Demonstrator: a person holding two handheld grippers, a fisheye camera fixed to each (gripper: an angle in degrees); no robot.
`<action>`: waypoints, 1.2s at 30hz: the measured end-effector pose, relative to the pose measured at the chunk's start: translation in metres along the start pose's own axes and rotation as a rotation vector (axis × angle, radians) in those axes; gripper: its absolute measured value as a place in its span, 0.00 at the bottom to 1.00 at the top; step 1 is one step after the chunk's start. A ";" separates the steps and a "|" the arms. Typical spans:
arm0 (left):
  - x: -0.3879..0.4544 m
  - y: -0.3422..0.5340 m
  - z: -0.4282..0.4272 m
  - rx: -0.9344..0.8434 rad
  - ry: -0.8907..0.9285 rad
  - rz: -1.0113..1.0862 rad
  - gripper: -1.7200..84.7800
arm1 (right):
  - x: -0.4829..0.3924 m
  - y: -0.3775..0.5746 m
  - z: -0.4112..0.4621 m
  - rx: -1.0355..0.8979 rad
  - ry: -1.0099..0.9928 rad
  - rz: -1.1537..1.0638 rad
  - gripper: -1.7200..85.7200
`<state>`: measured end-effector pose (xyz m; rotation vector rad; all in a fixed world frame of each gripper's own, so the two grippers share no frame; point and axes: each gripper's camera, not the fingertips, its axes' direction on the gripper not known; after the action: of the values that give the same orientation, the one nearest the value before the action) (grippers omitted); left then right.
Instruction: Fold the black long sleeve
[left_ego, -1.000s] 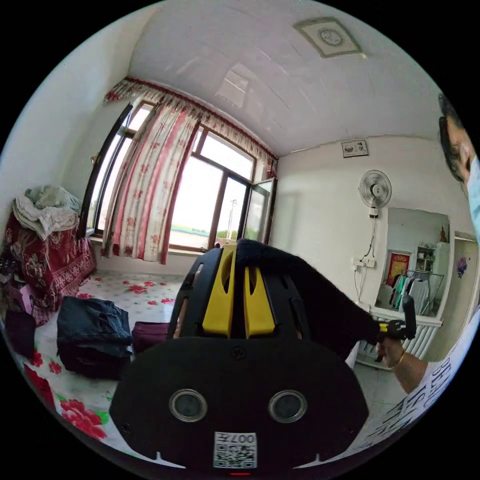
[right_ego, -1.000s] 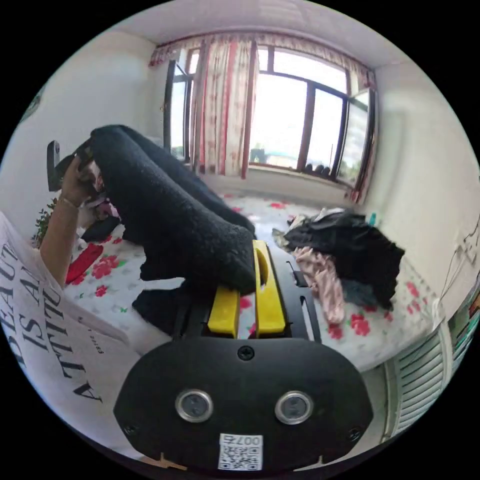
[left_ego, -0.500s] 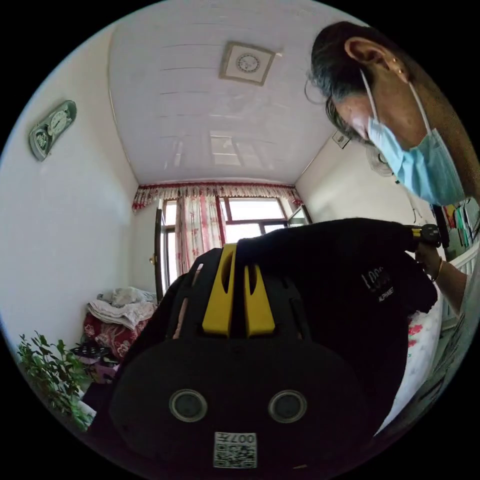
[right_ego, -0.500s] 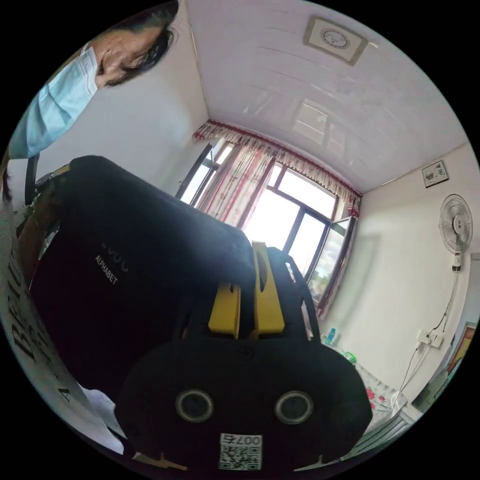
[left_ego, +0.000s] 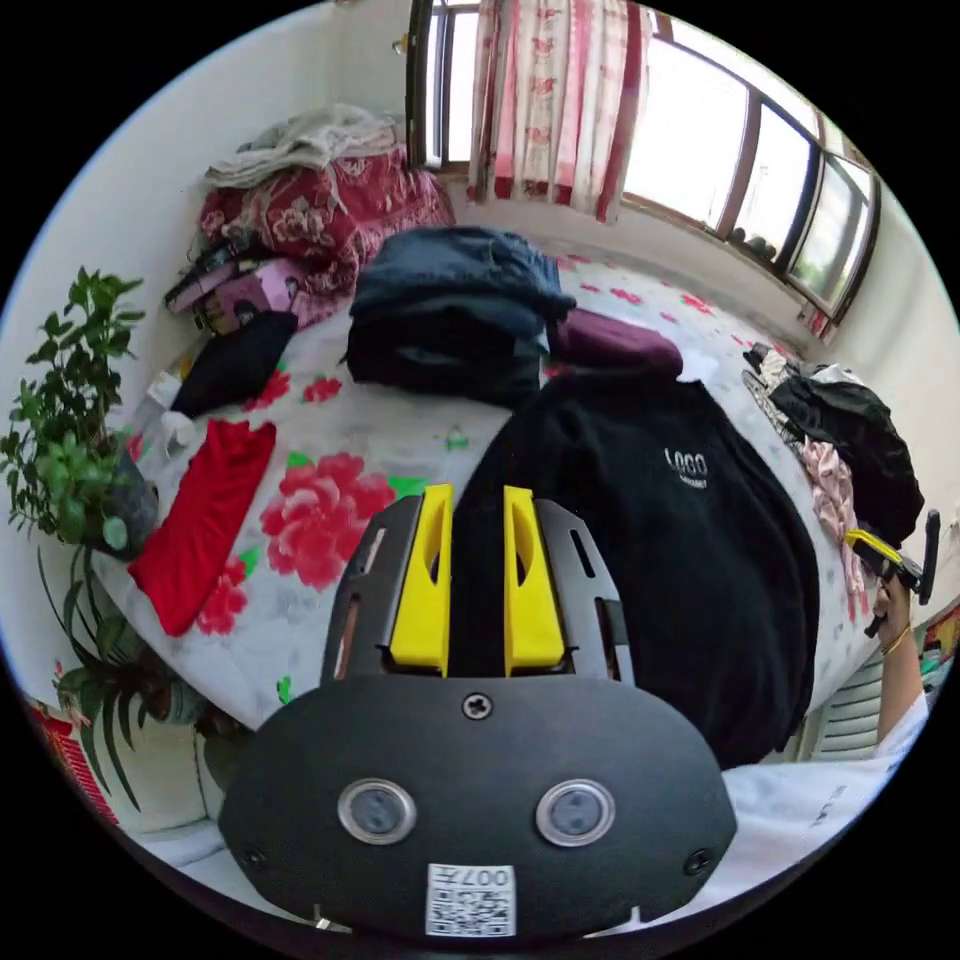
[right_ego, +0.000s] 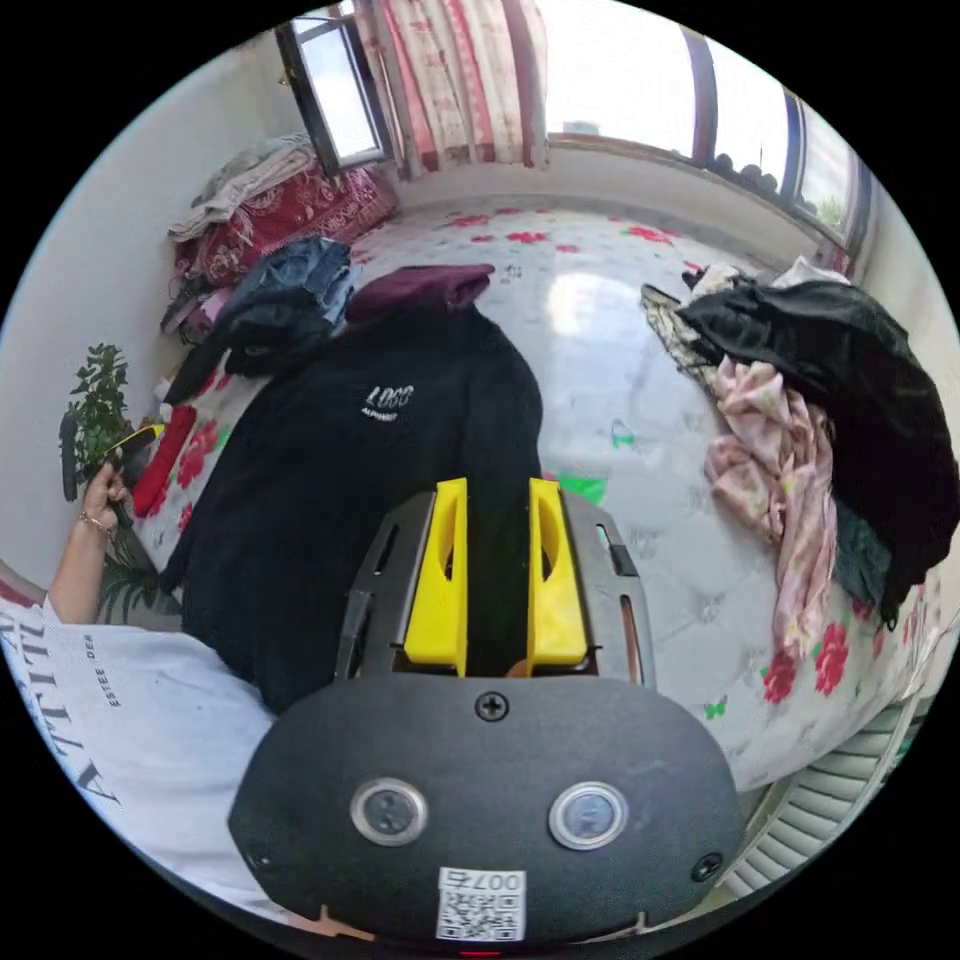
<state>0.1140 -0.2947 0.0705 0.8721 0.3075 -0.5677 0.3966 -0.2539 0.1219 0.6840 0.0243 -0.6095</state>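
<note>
The black fleece long-sleeve top (left_ego: 650, 520), airborne a second ago, now lies flat on the flowered bed (left_ego: 330, 480); both tools (left_ego: 477, 575) (right_ego: 495, 580) gape, empty, so folding can begin.

left gripper (left_ego: 476, 500) jaws parted, right gripper (right_ego: 497, 495) jaws parted, both hand-held

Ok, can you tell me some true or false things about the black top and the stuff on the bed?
1. The black long sleeve lies spread on the flowered bed. True.
2. The left gripper is shut on the top. False: its jaws stand apart.
3. The right gripper is open. True.
4. A red cloth lies on top of the black long sleeve. False: it lies apart, near the plant.
5. A pink garment lies beside a dark heap of clothes. True.
</note>
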 end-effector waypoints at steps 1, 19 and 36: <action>-0.005 0.029 0.021 -0.080 0.019 -0.009 0.11 | 0.010 0.022 0.015 -0.046 0.003 0.029 0.12; 0.085 0.119 0.149 -0.446 -0.019 0.283 0.12 | 0.181 -0.001 -0.066 0.131 0.499 0.487 0.03; 0.076 0.145 0.119 -0.463 -0.036 0.375 0.09 | -0.006 0.128 0.055 -0.186 -0.200 0.152 0.09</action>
<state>0.2635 -0.3406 0.1990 0.4527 0.2220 -0.1500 0.4502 -0.2055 0.2409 0.4381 -0.1539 -0.5198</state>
